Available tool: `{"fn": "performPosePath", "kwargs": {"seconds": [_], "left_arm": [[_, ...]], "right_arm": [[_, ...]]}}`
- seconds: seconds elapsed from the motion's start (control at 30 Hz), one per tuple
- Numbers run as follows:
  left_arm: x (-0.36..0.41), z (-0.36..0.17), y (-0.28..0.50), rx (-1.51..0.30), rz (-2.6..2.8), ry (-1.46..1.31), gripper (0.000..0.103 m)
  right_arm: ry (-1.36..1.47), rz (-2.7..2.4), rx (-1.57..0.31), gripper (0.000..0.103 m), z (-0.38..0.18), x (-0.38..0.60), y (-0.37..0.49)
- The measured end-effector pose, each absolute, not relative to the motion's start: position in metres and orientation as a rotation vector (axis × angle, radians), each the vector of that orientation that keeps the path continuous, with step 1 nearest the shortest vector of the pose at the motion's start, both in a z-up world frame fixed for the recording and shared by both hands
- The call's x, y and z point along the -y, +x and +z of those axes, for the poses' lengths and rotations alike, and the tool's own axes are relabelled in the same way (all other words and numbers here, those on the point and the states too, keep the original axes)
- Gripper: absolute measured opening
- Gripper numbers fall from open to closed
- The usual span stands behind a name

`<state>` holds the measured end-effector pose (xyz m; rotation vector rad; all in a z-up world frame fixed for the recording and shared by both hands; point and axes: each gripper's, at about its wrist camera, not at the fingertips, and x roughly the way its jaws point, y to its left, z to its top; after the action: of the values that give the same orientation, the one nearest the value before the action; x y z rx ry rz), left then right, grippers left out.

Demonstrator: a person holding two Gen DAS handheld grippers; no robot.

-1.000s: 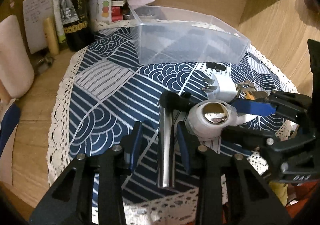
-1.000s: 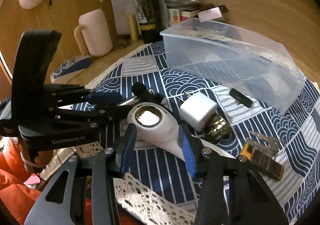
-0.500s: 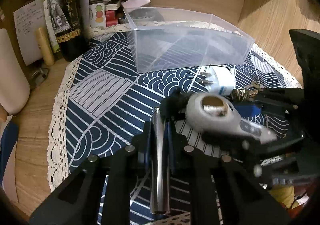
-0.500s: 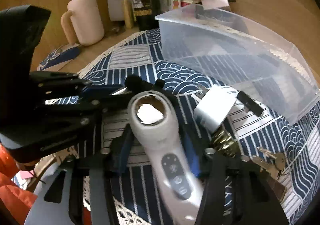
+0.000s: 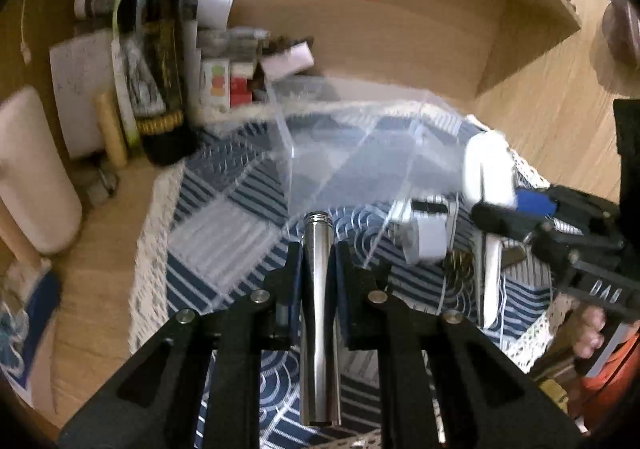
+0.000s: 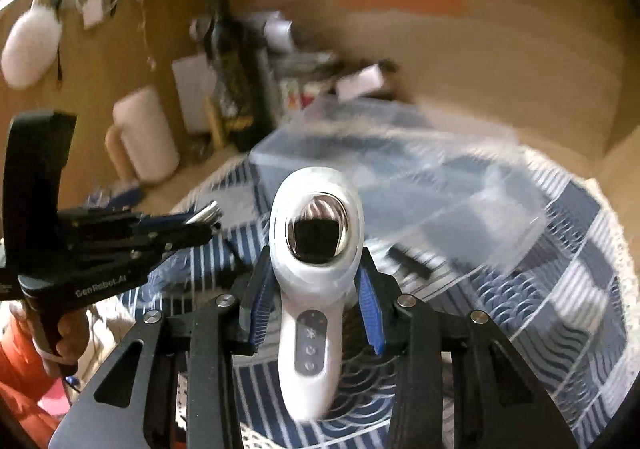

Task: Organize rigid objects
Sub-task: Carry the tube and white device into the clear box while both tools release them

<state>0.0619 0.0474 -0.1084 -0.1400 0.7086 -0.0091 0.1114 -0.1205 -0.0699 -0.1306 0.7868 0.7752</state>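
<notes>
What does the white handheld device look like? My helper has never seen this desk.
Start at the blue patterned cloth. Above it, the right gripper grips a white handheld device. Only it has a mirrored round head and grey button strip.

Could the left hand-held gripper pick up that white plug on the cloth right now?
Probably not: the left hand-held gripper is already shut on the metal tube. The white plug lies unobstructed ahead, right of it.
</notes>
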Motion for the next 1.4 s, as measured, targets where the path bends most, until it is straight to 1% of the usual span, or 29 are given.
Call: {"fn": "performPosePath", "kwargs": {"seconds": [0.13, 0.43, 0.6, 0.77, 1.0, 1.23, 1.4], "left_arm": [[-0.044, -0.087, 0.068, -0.651, 0.004, -0.104, 0.015], [-0.048, -0.044, 0.103, -0.583, -0.003, -0.084, 0.015], [-0.052, -0.022, 0.123, -0.554, -0.001, -0.086, 0.015], [-0.054, -0.011, 0.144, -0.54, 0.001, -0.087, 0.015], [-0.054, -0.034, 0.182, -0.609, 0.001, -0.076, 0.015], [-0.053, -0.074, 0.22, -0.737, -0.014, -0.083, 0.015], [-0.05, -0.094, 0.235, -0.811, -0.021, -0.068, 0.015]], "right_arm": [[-0.098, 0.736, -0.722, 0.035, -0.045, 0.135, 0.125], [-0.094, 0.65, -0.592, 0.035, 0.007, 0.156, 0.171], [-0.112, 0.604, -0.561, 0.035, 0.015, 0.152, 0.2], [-0.129, 0.572, -0.548, 0.035, 0.012, 0.144, 0.225], [-0.198, 0.562, -0.6, 0.035, -0.019, 0.127, 0.251], [-0.26, 0.587, -0.72, 0.035, -0.065, 0.112, 0.271], [-0.292, 0.628, -0.802, 0.035, -0.086, 0.104, 0.276]]}}
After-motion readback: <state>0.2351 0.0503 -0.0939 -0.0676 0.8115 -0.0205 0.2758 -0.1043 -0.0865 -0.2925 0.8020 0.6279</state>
